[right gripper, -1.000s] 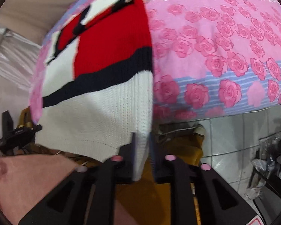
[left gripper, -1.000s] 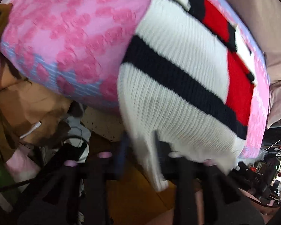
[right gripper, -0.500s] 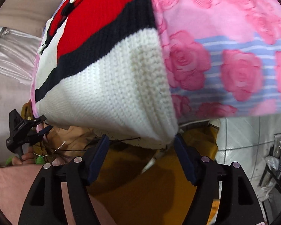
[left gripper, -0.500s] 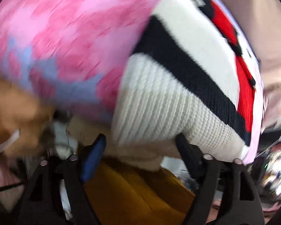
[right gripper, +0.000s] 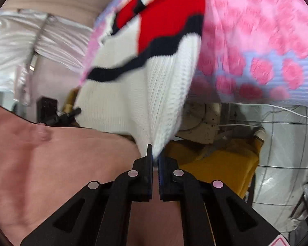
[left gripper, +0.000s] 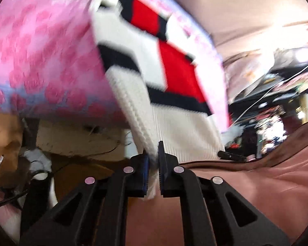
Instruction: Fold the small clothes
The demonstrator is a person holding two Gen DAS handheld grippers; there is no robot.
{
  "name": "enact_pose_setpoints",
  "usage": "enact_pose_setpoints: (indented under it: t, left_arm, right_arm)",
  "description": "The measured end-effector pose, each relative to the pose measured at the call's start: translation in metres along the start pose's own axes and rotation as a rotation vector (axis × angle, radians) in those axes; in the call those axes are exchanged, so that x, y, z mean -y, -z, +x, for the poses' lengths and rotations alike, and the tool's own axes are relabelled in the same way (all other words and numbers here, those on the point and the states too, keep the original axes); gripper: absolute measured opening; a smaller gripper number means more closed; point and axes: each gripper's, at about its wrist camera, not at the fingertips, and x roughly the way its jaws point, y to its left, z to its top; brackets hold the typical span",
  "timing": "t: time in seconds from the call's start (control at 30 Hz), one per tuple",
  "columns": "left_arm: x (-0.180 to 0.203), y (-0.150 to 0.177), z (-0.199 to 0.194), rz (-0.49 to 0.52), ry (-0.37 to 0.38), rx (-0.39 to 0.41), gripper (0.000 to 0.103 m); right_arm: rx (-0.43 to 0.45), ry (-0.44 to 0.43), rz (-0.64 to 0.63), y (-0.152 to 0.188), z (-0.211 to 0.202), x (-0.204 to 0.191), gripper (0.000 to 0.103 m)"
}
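The left gripper (left gripper: 153, 164) was seen clamped on the near white hem of the knitted sweater (left gripper: 170, 73), the fabric pinched between its jaws and drawn up into a ridge. The sweater, white with red panels and dark stripes, was laid on the pink rose-patterned bedspread (left gripper: 41, 51), its lower edge lifted off the bed's edge. Further right, the right gripper (right gripper: 155, 160) was likewise closed on the hem's other corner. The fold was judged barely begun: both corners were secured, but the hem was not yet carried over the body, and the sleeves' state could not be told.
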Motion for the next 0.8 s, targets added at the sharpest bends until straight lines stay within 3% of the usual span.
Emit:
enact_pose_setpoints:
  t: [0.07, 0.1, 0.17, 0.27, 0.3, 0.33, 0.37, 0.4, 0.47, 0.53, 0.57, 0.6, 0.63, 0.73, 0.8]
  left_arm:
    - [0.009, -0.029, -0.027, -0.011, 0.035, 0.129, 0.007]
    - [0.013, -0.054, -0.040, -0.019, 0.034, 0.228, 0.007]
    - [0.013, -0.097, -0.048, -0.023, 0.029, 0.347, 0.008]
    - [0.017, -0.180, -0.024, 0.031, -0.111, 0.463, 0.014]
    - [0.016, -0.203, -0.008, 0.046, -0.210, 0.491, 0.023]
    - [0.015, -0.219, 0.004, 0.051, -0.296, 0.515, 0.042]
    - [0.010, -0.236, 0.020, 0.028, -0.397, 0.534, 0.052]
    - [0.000, -0.253, 0.040, -0.009, -0.483, 0.520, 0.056]
    - [-0.014, -0.264, 0.056, -0.084, -0.569, 0.458, 0.055]
    - [-0.019, -0.257, 0.053, -0.120, -0.509, 0.475, 0.060]
    - [-0.018, -0.251, 0.052, -0.115, -0.504, 0.487, 0.066]
    - [-0.015, -0.247, 0.053, -0.095, -0.519, 0.493, 0.078]
    - [-0.014, -0.247, 0.056, -0.080, -0.535, 0.492, 0.080]
    - [-0.019, -0.268, 0.091, -0.032, -0.588, 0.424, 0.080]
    - [-0.033, -0.285, 0.113, -0.034, -0.594, 0.365, 0.080]
  right_arm:
    - [0.084, -0.069, -0.037, -0.018, -0.031, -0.019, 0.004]
    - [0.160, -0.089, -0.085, -0.038, -0.048, -0.033, 0.004]
    - [0.323, -0.126, -0.150, -0.081, -0.075, -0.050, 0.004]
    - [0.570, -0.153, -0.164, -0.163, -0.088, -0.048, 0.005]
    - [0.629, -0.145, -0.133, -0.196, -0.081, -0.038, 0.006]
    - [0.659, -0.102, -0.083, -0.230, -0.068, -0.025, 0.006]
    - [0.670, -0.045, -0.035, -0.253, -0.058, -0.014, 0.015]
    - [0.676, 0.026, 0.028, -0.276, -0.043, -0.003, 0.018]
    - [0.684, 0.158, 0.156, -0.303, -0.022, 0.015, 0.018]
    - [0.708, 0.171, 0.174, -0.298, -0.021, 0.016, 0.021]
    - [0.717, 0.162, 0.146, -0.288, -0.019, 0.011, 0.035]
    - [0.715, 0.183, 0.113, -0.281, -0.016, 0.007, 0.053]
    - [0.712, 0.245, 0.068, -0.275, -0.012, 0.002, 0.059]
    - [0.635, 0.398, -0.010, -0.280, 0.007, 0.005, 0.061]
    - [0.585, 0.400, 0.031, -0.298, 0.019, 0.019, 0.061]
